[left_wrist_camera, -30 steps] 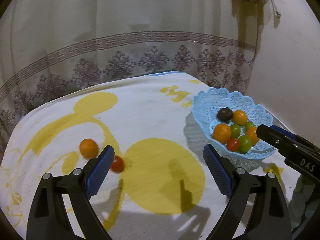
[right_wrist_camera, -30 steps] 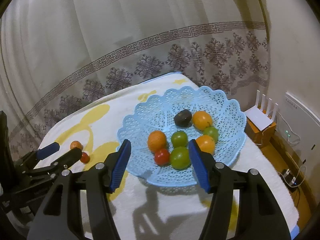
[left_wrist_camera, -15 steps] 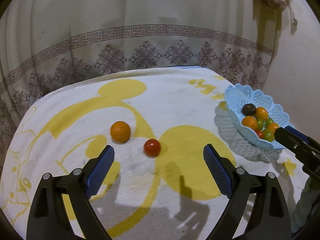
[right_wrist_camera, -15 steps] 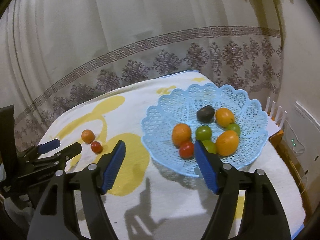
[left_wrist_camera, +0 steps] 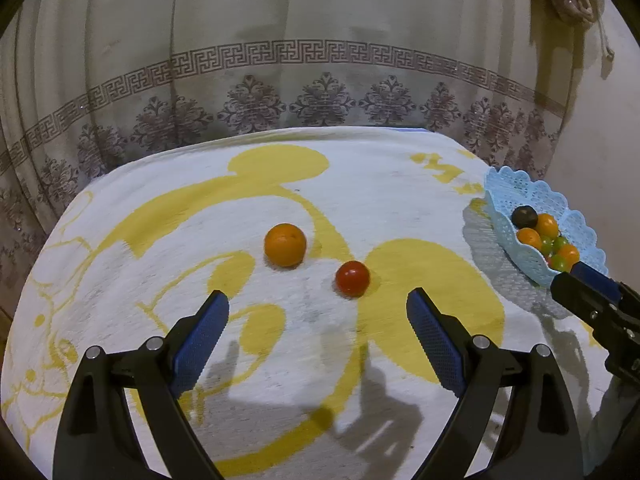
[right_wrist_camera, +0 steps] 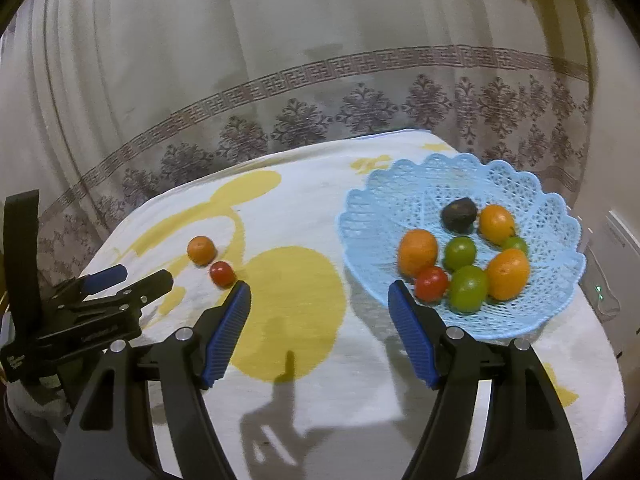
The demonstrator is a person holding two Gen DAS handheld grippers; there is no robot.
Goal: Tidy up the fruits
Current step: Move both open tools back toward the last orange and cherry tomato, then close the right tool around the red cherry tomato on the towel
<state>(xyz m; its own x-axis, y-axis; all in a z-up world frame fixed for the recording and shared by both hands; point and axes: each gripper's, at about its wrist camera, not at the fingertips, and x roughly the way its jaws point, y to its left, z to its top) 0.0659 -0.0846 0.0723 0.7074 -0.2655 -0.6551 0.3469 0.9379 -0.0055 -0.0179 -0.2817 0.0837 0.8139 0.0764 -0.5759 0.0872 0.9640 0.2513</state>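
Fruits lie on a yellow-printed cloth before patterned curtains; both jaws released.

left tongs: black frame | blue ribbed pads | silver screws

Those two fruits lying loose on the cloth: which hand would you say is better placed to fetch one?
Left, probably. The left gripper is open, with the orange and red tomato just ahead; the right gripper sits by the basket.

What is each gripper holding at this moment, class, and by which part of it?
Nothing is held. The left gripper and the right gripper are both open and empty; the right's jaws have just been opening. The orange and tomato lie untouched.
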